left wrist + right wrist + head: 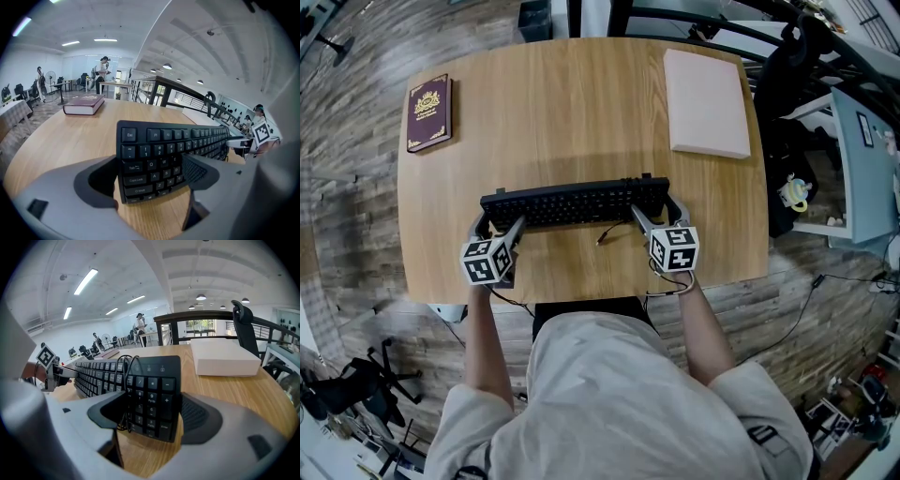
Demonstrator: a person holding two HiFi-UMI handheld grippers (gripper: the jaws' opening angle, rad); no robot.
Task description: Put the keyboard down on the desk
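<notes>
The person wore a beige short-sleeved shirt [609,403]. The grey plastic left gripper [495,223] and right gripper [654,214] bore black-and-white marker cubes [487,261].

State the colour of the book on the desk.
The book is dark maroon with a gold emblem on its cover. The head view shows it best.

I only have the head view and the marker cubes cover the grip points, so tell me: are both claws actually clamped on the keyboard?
Observer: Yes for the left. In the left gripper view, the left claw is shut on the keyboard at its Esc and Tab end.
Operator: And the right one?
Observer: The right claw is shut on the number-pad end, and the cable loops over the keys right beside it.
</notes>
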